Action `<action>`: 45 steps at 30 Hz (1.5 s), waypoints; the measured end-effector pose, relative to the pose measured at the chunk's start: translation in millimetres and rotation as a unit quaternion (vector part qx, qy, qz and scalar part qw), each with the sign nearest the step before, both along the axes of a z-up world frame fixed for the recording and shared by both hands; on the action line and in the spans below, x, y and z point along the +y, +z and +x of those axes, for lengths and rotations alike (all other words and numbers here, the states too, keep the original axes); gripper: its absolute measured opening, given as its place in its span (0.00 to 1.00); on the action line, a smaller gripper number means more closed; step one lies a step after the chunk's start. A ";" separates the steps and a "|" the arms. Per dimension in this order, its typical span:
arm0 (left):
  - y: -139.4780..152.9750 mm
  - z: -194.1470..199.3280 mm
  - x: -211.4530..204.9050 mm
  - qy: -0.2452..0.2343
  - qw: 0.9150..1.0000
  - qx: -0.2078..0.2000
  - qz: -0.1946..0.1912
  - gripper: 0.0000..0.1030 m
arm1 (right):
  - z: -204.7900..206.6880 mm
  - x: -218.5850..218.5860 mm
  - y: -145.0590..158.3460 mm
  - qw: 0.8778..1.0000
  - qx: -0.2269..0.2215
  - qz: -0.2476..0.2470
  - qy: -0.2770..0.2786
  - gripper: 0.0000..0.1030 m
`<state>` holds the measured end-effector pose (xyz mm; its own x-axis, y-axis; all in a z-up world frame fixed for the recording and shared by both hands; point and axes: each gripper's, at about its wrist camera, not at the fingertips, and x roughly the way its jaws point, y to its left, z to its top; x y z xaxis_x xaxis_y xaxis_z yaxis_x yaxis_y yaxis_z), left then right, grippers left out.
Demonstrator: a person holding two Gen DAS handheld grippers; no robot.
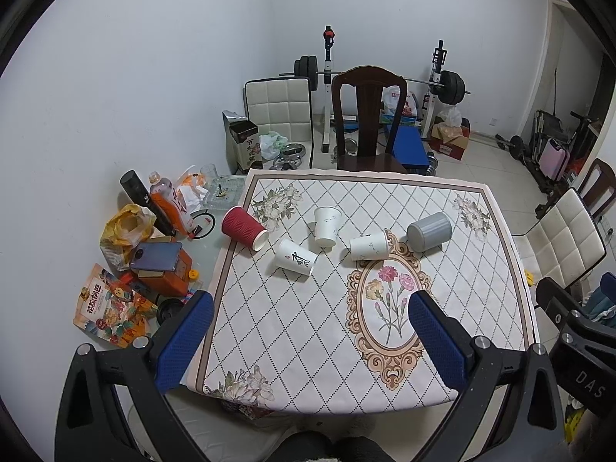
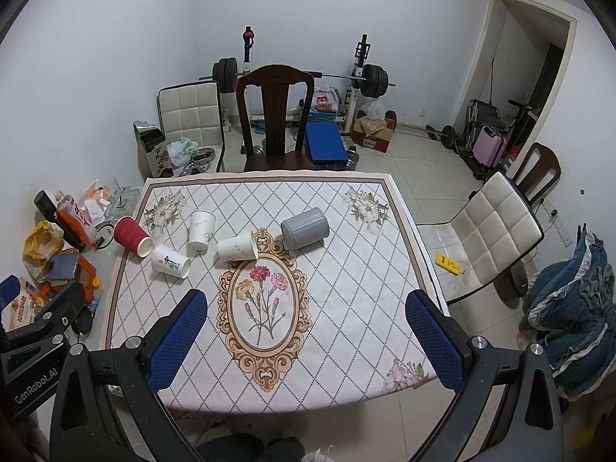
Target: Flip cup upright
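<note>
Several cups lie on their sides in a row across the far half of the patterned tablecloth (image 1: 308, 319): a red ribbed cup (image 1: 244, 228) (image 2: 132, 236), a white cup with a black mark (image 1: 295, 258) (image 2: 170, 261), a white cup (image 1: 327, 226) (image 2: 201, 228), another white cup (image 1: 369, 246) (image 2: 237, 247) and a grey cup (image 1: 429, 231) (image 2: 305, 227). My left gripper (image 1: 312, 304) is open and empty, high above the near half of the table. My right gripper (image 2: 306, 302) is open and empty, also well short of the cups.
Left of the cloth lie snack bags (image 1: 106, 313), bottles (image 1: 169, 202), a phone (image 1: 156, 256) and a glass ashtray (image 1: 225, 192). A dark wooden chair (image 1: 367, 115) stands behind the table, a white padded chair (image 2: 496, 231) to its right, and a barbell rack (image 1: 385, 77) at the wall.
</note>
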<state>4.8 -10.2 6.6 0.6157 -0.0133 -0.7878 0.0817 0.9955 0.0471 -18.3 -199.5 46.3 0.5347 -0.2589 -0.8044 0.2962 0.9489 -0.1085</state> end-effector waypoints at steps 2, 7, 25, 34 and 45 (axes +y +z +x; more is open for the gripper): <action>0.0 0.2 -0.5 0.000 1.000 0.000 0.001 1.00 | 0.5 0.5 -0.1 1.000 0.000 0.001 0.000 1.00; 1.4 2.0 -7.7 -0.003 1.000 0.003 -0.001 1.00 | 0.6 0.7 -0.1 1.000 0.001 0.000 -0.001 1.00; -80.9 63.4 -4.6 -0.046 0.997 0.059 0.028 1.00 | 40.6 -16.4 -82.5 0.993 0.066 0.037 -0.087 1.00; -178.1 125.7 -67.6 -0.142 0.972 0.099 0.158 1.00 | 92.6 -71.5 -228.6 0.972 0.191 0.059 -0.124 1.00; -273.2 216.4 -149.8 -0.283 0.904 0.130 0.294 0.90 | 155.9 -136.2 -349.8 0.941 0.299 0.079 -0.138 1.00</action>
